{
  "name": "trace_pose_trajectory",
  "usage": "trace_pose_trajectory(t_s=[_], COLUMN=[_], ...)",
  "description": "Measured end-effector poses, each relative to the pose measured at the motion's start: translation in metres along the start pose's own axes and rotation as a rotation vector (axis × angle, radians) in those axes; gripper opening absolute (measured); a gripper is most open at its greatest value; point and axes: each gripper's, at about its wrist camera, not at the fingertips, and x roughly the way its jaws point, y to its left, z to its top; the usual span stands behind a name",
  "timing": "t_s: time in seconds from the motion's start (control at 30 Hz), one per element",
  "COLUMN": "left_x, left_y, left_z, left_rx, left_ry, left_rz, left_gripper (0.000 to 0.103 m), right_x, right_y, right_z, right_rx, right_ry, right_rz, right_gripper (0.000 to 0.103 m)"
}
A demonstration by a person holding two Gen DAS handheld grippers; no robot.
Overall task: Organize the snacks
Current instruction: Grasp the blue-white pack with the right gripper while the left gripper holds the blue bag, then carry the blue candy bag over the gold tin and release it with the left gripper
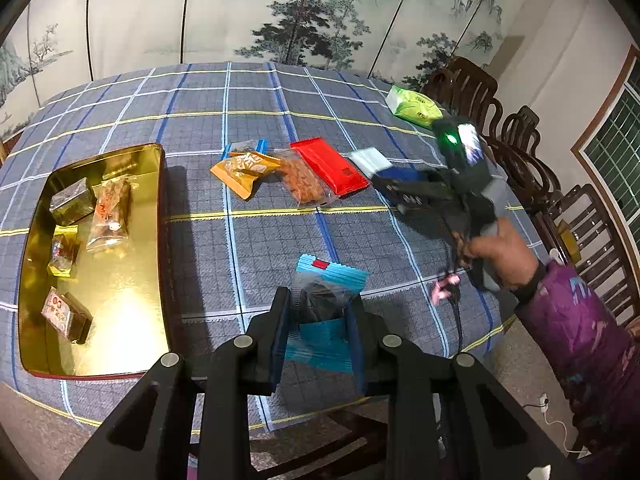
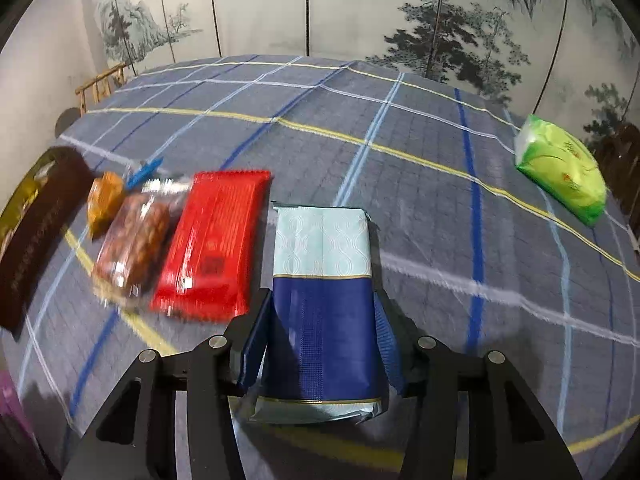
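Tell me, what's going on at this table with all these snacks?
A person is sorting snack packets into a gold tin with a handheld gripper in each hand. The left gripper holds a small blue-edged clear packet above the checked tablecloth. The right gripper has its fingers on both sides of a navy and pale blue packet. A red packet and others still lie on the cloth; several are already in the tin.
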Motion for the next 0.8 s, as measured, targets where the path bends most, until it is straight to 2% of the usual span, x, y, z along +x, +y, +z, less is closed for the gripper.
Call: trace_pose_trajectory(t_s=[0.2, 0.37, 0.6, 0.8], left_x=[-0.003, -0.007, -0.025, -0.039], left_y=[-0.002, -0.001, 0.029, 0.070], left_z=[-0.002, -0.007, -0.012, -0.011], left_rx=[0.003, -0.001, -0.075, -0.117], left_ry=[-0.012, -0.023, -0.054, -0.091], left_rz=[-0.005, 0.009, 0.042, 0.152], left_gripper=[0.024, 0.024, 0.024, 0.024], right_x=[-0.041, -0.051, -0.055, -0.054], right_y=[-0.001, 0.003, 0.007, 0.007], right_z=[-0.046, -0.073, -0.077, -0.077], right_rx=[0.078, 0.146, 0.163, 0.161], right_ry=[-0.059, -0.075, -0.082, -0.082], right_rz=[0.021, 0.036, 0.022, 0.019], right_gripper=[0.050, 0.050, 0.050, 0.050])
